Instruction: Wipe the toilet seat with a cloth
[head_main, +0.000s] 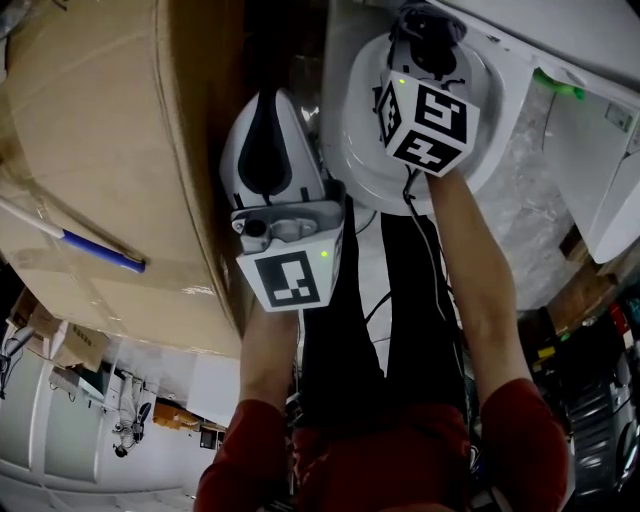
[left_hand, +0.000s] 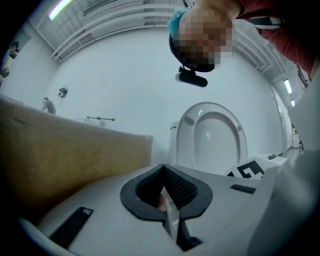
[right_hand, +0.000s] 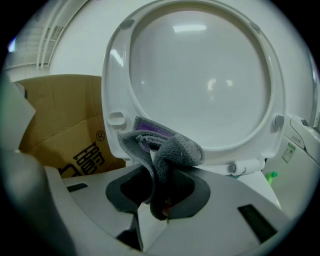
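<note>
Right gripper view: right gripper (right_hand: 160, 200) clamped on the grey cloth (right_hand: 167, 150), just below the raised toilet seat (right_hand: 112, 95); left gripper (left_hand: 167, 200) closed tight, empty.

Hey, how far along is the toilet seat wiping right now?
Done: the grey cloth is picked up, pinched in the right gripper. In hand: it is held at the lower rim of the raised toilet seat; contact can't be confirmed. Left: the wiping itself, since no wiped streaks show. The left gripper is shut and empty, beside the cardboard box.
</note>
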